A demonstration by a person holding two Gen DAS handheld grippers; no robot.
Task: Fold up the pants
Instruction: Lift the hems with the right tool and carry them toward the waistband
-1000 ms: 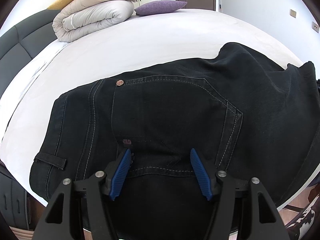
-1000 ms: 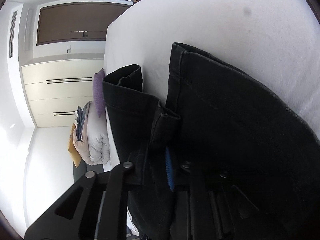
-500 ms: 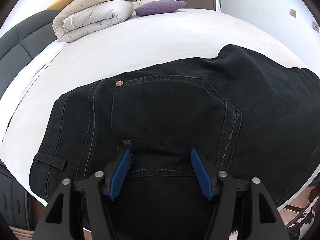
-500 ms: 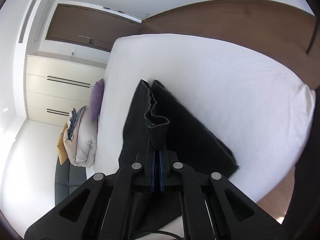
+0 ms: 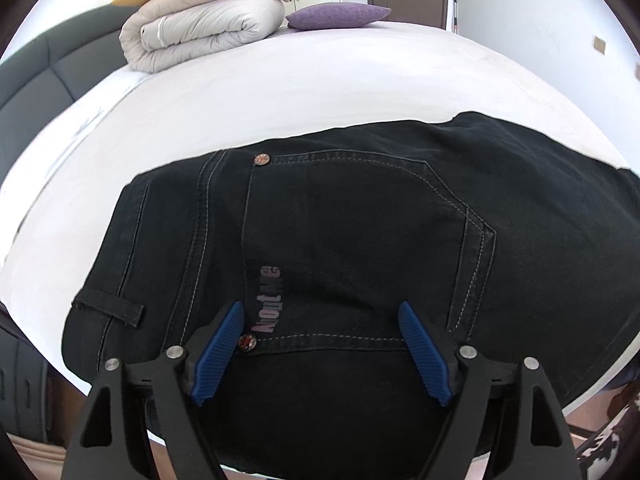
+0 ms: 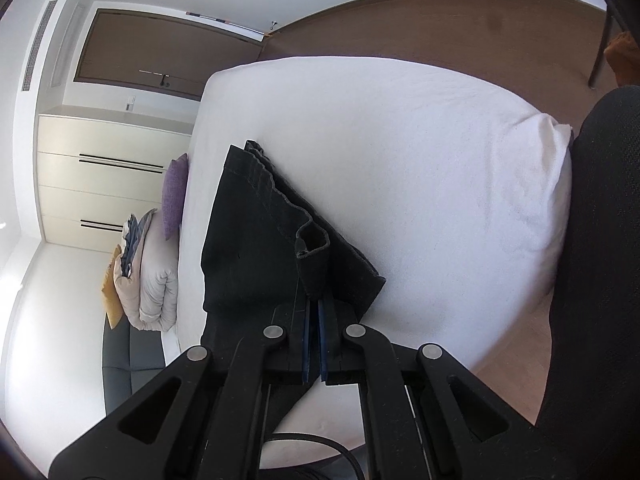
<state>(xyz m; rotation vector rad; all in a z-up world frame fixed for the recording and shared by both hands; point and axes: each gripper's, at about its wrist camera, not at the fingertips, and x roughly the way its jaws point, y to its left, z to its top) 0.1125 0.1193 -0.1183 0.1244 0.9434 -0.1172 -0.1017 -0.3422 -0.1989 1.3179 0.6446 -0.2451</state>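
Black denim pants lie flat on the white bed, back pocket and waistband up, near the bed's front edge. My left gripper is open, its blue pads straddling the pocket's lower seam just above the fabric. In the right wrist view, my right gripper is shut on the hem end of the pants and holds it lifted off the bed, the camera rolled sideways.
A rolled beige duvet and a purple pillow lie at the bed's far end by the dark headboard. A wardrobe and brown door stand beyond. A dark clothed leg is beside the bed corner.
My right gripper has pulled the pant legs back and up, away from the bed, so the fabric has straightened. My left gripper has drawn back slightly, showing the pocket label.
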